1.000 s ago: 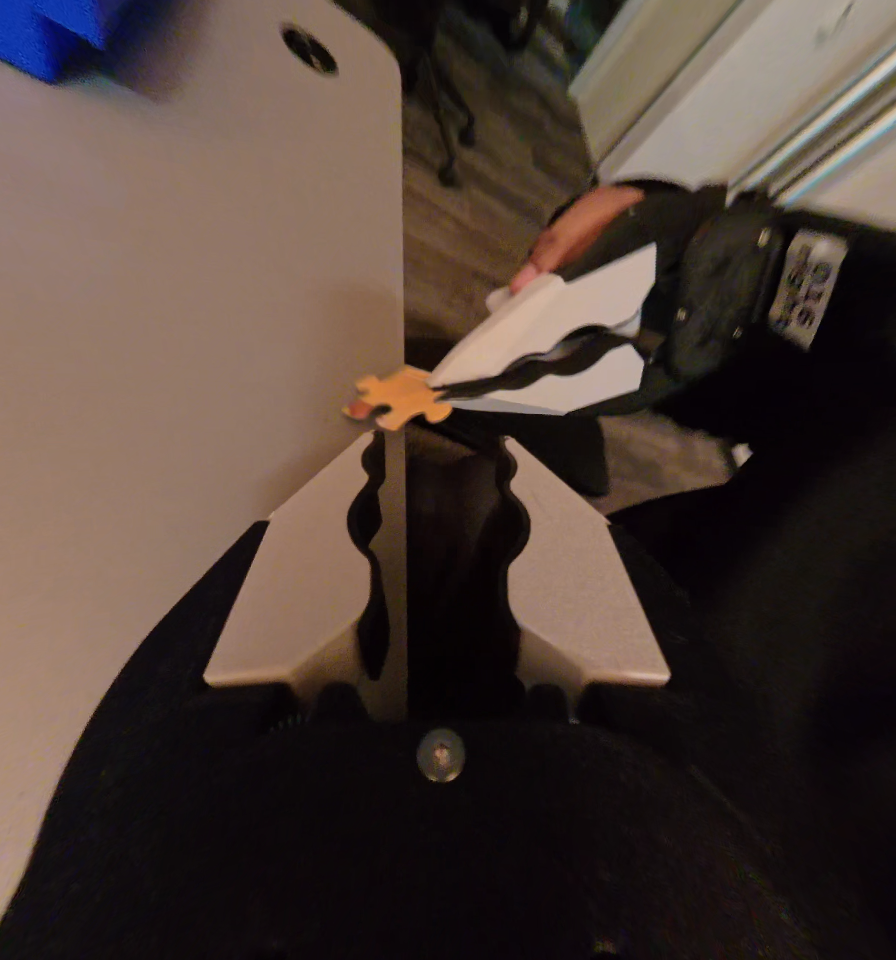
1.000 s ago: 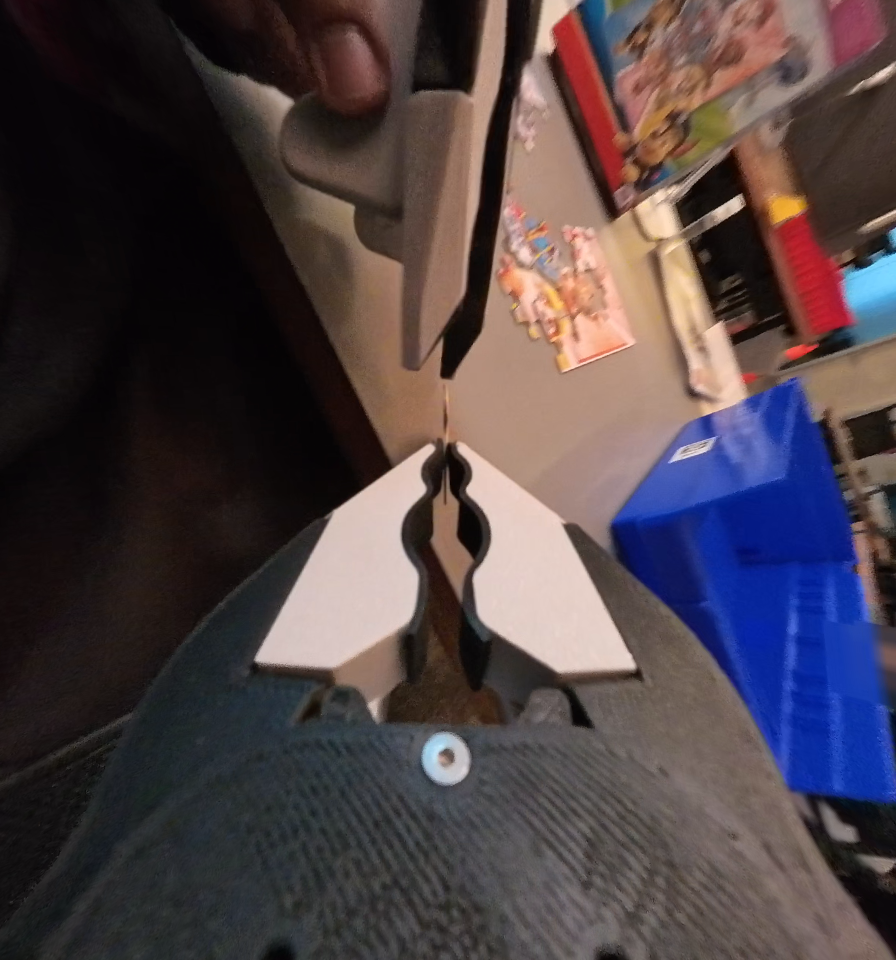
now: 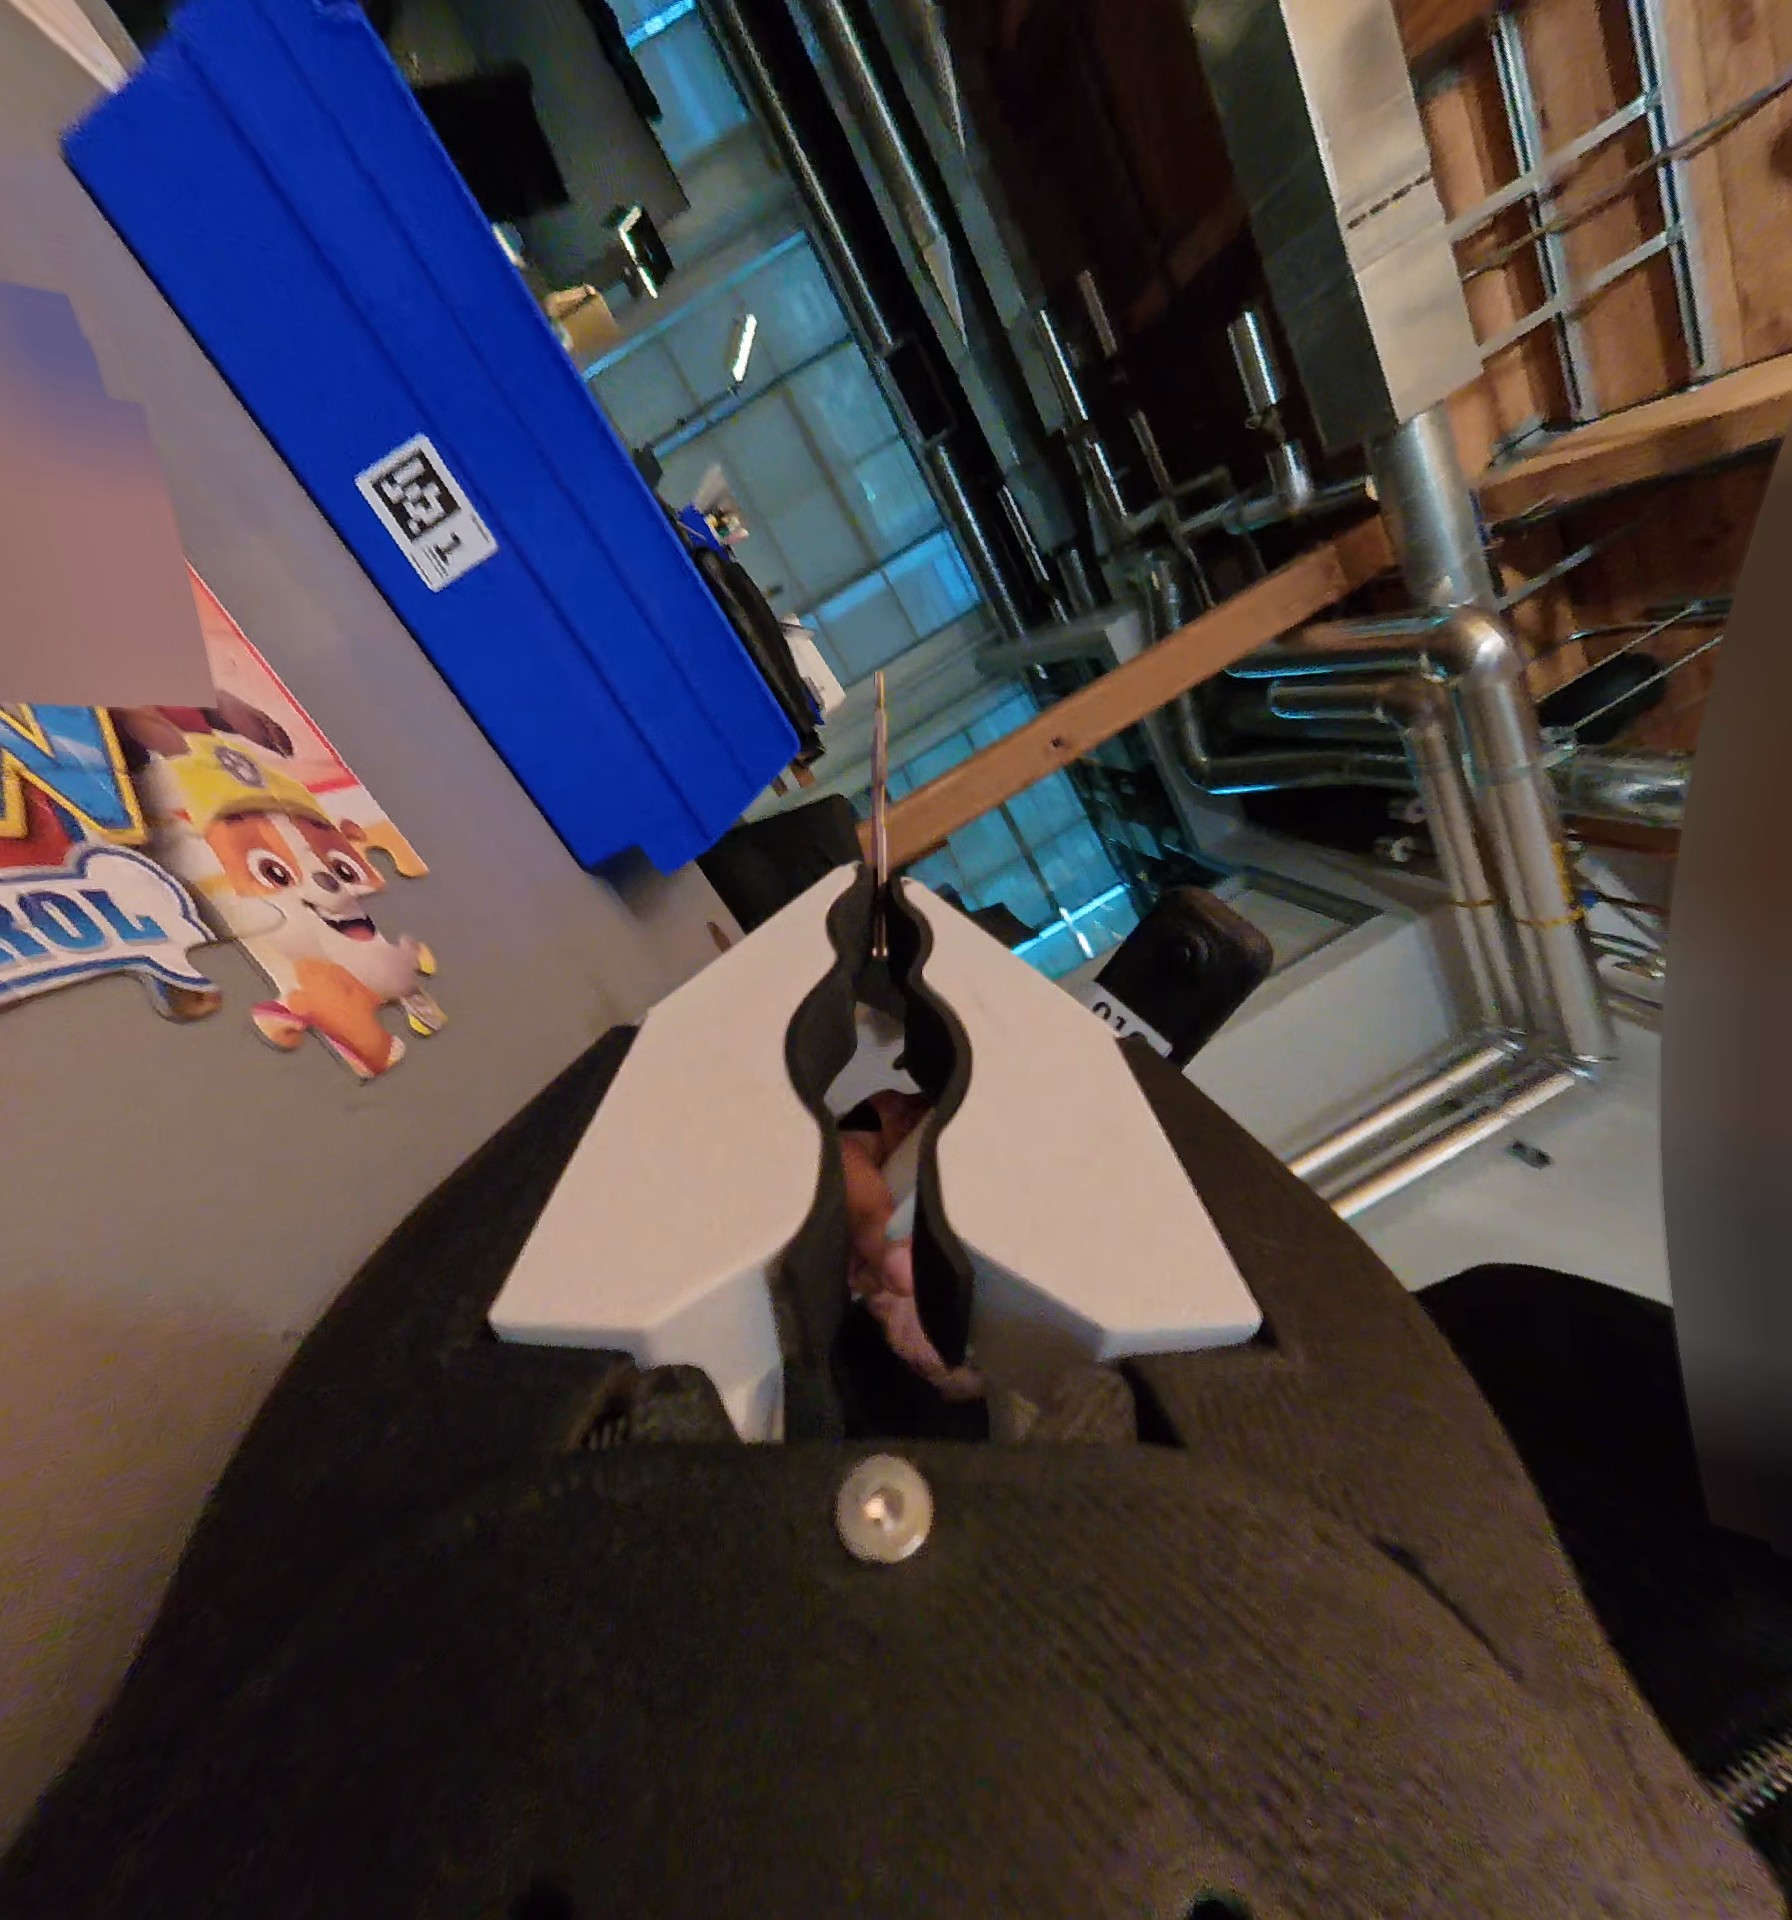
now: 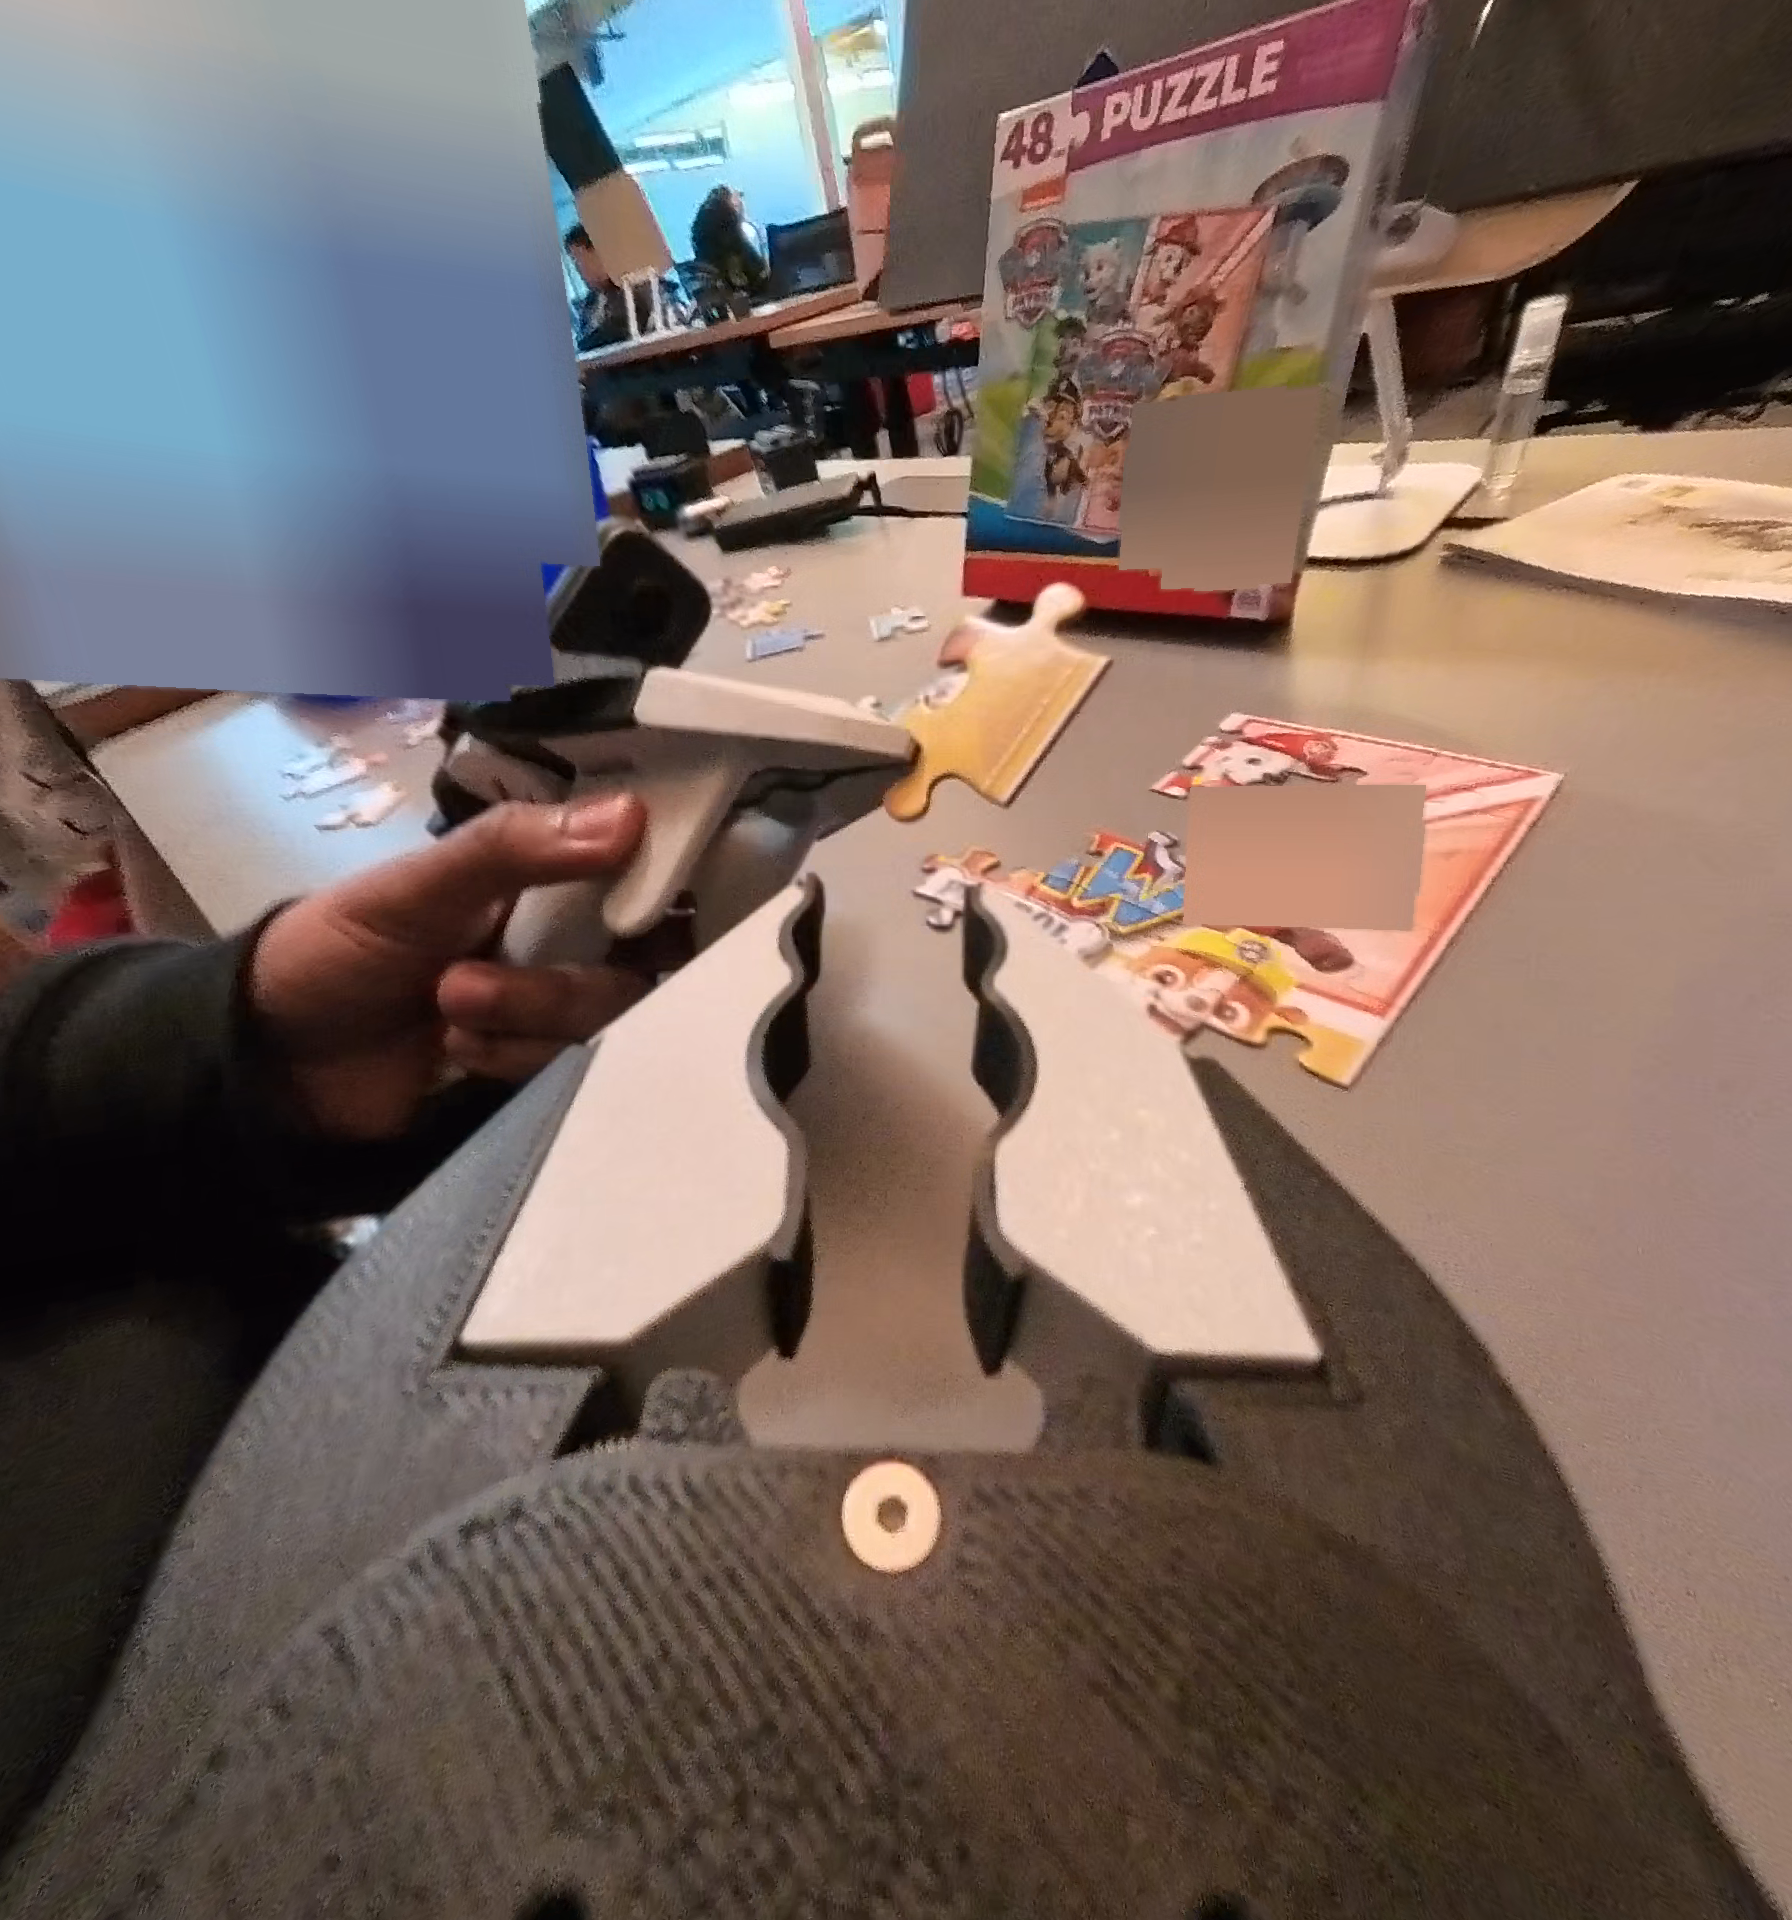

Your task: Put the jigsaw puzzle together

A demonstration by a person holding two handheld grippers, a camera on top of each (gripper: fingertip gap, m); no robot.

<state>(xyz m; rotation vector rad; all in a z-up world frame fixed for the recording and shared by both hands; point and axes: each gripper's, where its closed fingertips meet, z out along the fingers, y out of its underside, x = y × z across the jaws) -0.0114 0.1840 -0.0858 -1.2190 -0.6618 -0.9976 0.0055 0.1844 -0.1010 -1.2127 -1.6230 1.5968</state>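
Currently left gripper (image 4: pixel 897 756) pinches a yellow puzzle piece (image 4: pixel 1017 717) mid-frame — right gripper (image 4: pixel 892 914) stands narrowly open, empty. Assembled puzzle section (image 4: pixel 1391 904) lies right of centre — the piece looks due there.

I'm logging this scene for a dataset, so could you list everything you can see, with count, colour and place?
Puzzle piece: one, yellow, clamped at its edge in the left gripper, above the table.
Part-built puzzle: one, red-bordered cartoon picture, flat on the table right of the grippers.
Loose puzzle pieces: several, pale, scattered farther back.
Puzzle box: one, colourful, upright behind the puzzle.
Blue bin: one, with a white sticker, at the table's far side.
Table: one, grey.
Left gripper: shut on the piece, held by a hand.
Right gripper: open, empty, over the table.
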